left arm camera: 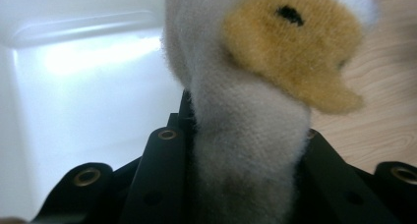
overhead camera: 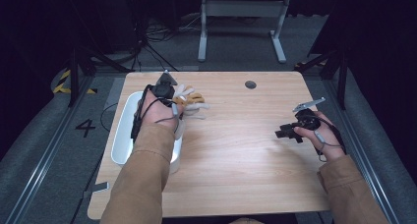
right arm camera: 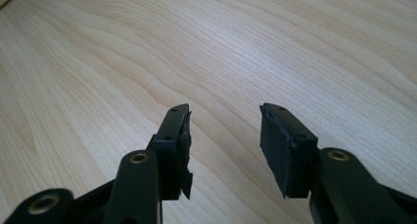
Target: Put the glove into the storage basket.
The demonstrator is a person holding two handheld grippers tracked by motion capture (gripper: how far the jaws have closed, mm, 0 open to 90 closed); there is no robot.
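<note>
While you are holding the left gripper [overhead camera: 173, 97] at the left of centre in the high view, its jaws are clamping a plush toy [left arm camera: 246, 135], white and tan, by a narrow white part. In the left gripper view the toy is rising from between the jaws up the middle of the frame, with a white tray [left arm camera: 74, 76] glowing in the left half and wood at the right. From above, the toy [overhead camera: 193, 103] is sitting just right of the tray [overhead camera: 123, 135], at its upper right edge, over the table [overhead camera: 236, 150]; I cannot tell whether it is touching the wood.

The soft pile is giving little for the jaws to bite on, so a quick swing could be pulling it loose, and its trailing limbs could be catching the tray rim.

At the right of the high view you are keeping the right gripper [overhead camera: 285, 132] low over bare table, its jaws standing wide apart and holding nothing, as the right gripper [right arm camera: 223, 135] view confirms.
</note>
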